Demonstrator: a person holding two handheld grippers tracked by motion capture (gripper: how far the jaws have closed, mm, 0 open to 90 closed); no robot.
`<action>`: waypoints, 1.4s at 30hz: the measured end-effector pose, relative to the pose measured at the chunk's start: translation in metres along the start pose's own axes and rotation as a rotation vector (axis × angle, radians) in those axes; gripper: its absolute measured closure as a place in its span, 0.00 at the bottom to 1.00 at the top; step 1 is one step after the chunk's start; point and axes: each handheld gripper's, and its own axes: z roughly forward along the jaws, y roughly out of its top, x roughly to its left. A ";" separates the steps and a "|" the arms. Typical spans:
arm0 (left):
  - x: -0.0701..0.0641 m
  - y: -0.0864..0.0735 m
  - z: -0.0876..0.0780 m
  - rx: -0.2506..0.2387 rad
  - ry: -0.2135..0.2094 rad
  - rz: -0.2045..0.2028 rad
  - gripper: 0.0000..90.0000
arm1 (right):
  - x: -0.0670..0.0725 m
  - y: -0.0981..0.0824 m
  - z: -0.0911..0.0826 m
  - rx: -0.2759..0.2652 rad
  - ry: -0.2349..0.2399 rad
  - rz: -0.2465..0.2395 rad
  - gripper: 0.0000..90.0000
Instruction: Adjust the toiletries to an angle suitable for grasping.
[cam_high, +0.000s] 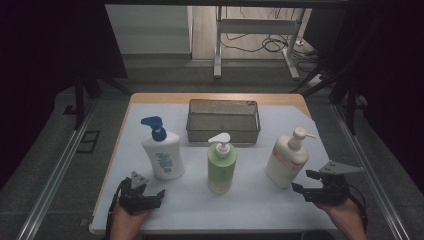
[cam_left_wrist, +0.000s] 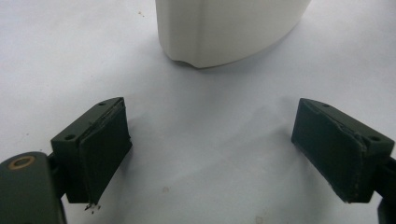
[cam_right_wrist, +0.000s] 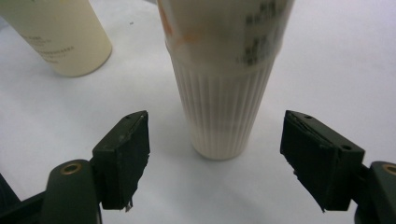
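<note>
Right gripper (cam_high: 306, 182), jaws wide and empty, faces the upright cream pump bottle (cam_high: 286, 161) just ahead; left gripper (cam_high: 150, 194) likewise wide.

My left gripper (cam_high: 148, 196) is a dark, blocky tool with a small grey three-cornered plate (cam_high: 138, 179) on top and a black cable (cam_high: 113, 210) trailing along the bare forearm. My right gripper (cam_high: 306, 182) looks the same, with a larger grey plate (cam_high: 339, 168) and a cable (cam_high: 361, 209) looping at the wrist. Up close, each jaw is a dark green block faced with a frayed black pad (cam_left_wrist: 103, 156), with small screw holes and a brass-ringed pivot (cam_right_wrist: 71, 168).
</note>
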 end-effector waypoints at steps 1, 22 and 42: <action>0.000 0.000 0.000 0.000 0.000 0.000 0.12 | 0.001 0.005 0.000 -0.009 0.001 -0.006 0.27; 0.000 0.000 0.000 0.001 0.000 0.002 0.12 | 0.005 0.040 0.008 -0.053 -0.026 -0.017 0.25; 0.000 0.000 0.000 -0.001 -0.001 -0.001 0.12 | 0.009 0.058 0.023 -0.047 -0.061 -0.026 0.27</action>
